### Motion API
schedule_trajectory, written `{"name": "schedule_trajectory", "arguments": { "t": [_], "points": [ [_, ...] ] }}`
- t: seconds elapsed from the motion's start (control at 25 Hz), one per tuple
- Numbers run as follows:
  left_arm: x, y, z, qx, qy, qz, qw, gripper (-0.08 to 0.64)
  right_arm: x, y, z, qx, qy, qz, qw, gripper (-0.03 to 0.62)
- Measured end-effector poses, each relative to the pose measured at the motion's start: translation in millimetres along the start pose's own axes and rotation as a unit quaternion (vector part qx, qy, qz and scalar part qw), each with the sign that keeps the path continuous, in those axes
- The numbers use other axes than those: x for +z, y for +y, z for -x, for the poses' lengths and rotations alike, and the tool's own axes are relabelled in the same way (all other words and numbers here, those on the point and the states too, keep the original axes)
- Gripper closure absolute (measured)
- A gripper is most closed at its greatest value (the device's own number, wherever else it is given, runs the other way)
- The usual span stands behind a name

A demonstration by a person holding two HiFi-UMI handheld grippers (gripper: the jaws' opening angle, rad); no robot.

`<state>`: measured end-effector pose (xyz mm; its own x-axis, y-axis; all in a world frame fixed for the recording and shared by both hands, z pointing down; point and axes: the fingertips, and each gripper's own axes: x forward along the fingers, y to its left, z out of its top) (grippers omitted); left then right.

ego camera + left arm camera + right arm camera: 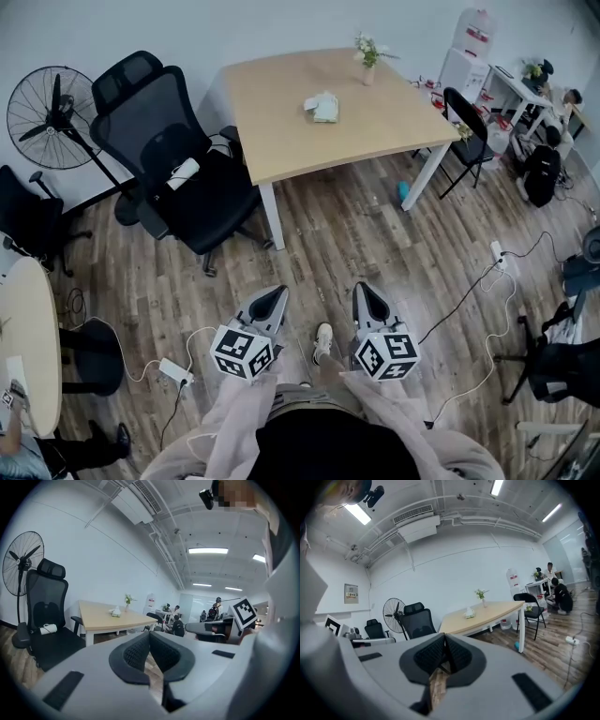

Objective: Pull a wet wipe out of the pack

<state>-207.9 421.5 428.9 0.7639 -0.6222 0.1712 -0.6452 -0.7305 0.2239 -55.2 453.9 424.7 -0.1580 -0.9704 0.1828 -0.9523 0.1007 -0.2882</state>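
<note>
My left gripper (278,292) and right gripper (362,289) are both clenched shut with nothing between the pads. I hold them side by side over the wooden floor (375,234). The pack of wet wipes (323,107) lies well away at my twelve o'clock, near the middle of the table (281,141). A small vase of flowers (367,58) stands at the pack's one o'clock. A black office chair (178,159) stands at the table's nine o'clock.
</note>
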Motion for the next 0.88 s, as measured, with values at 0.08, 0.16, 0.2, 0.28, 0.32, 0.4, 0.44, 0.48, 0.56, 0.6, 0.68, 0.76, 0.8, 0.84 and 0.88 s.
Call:
{"name": "schedule_trajectory", "arguments": {
  "t": [0.08,0.16,0.2,0.28,0.32,0.4,0.44,0.48,0.56,0.6,0.68,0.76,0.8,0.84,0.88],
  "points": [
    [6,5,-20,-0.002,-0.001,0.000,1.0000,0.548,8,-13,-15,-0.001,-0.001,0.000,1.000,0.578],
    [12,10,-39,-0.003,-0.001,-0.001,1.0000,0.548,15,-26,-31,-0.003,-0.001,-0.001,1.000,0.580],
    [14,12,-48,-0.002,-0.001,-0.001,1.0000,0.548,18,-32,-38,-0.003,-0.001,-0.001,1.000,0.578],
    [20,18,-64,0.001,-0.001,-0.001,1.0000,0.548,25,-43,-54,0.000,0.001,-0.001,1.000,0.578],
    [23,22,-72,0.004,-0.002,0.000,1.0000,0.548,27,-47,-62,0.003,0.002,0.000,1.000,0.580],
    [28,31,-86,0.009,-0.003,-0.001,1.0000,0.548,32,-54,-79,0.007,0.005,0.002,1.000,0.578],
    [29,36,-93,0.013,-0.003,-0.001,0.9999,0.548,33,-57,-88,0.010,0.006,0.002,1.000,0.578],
    [31,41,-99,0.017,-0.002,-0.001,0.9999,0.548,36,-61,-97,0.013,0.008,0.002,1.000,0.578],
    [35,49,-111,0.026,-0.002,-0.001,0.9997,0.548,41,-67,-112,0.019,0.009,0.003,1.000,0.578],
    [38,53,-117,0.030,-0.003,0.000,0.9995,0.548,44,-70,-119,0.023,0.010,0.004,1.000,0.580],
    [40,59,-128,0.038,-0.006,0.003,0.9992,0.548,47,-74,-132,0.032,0.011,0.007,0.999,0.578],
    [40,63,-137,0.046,-0.007,0.003,0.9989,0.548,49,-79,-143,0.042,0.014,0.009,0.999,0.578],
    [40,64,-141,0.050,-0.008,0.003,0.9987,0.548,49,-81,-147,0.047,0.016,0.010,0.999,0.578],
    [40,66,-145,0.052,-0.008,0.002,0.9986,0.548,49,-83,-152,0.051,0.017,0.010,0.998,0.578],
    [41,67,-148,0.055,-0.008,0.000,0.9984,0.548,50,-84,-156,0.055,0.018,0.011,0.998,0.580]
  ]
}}
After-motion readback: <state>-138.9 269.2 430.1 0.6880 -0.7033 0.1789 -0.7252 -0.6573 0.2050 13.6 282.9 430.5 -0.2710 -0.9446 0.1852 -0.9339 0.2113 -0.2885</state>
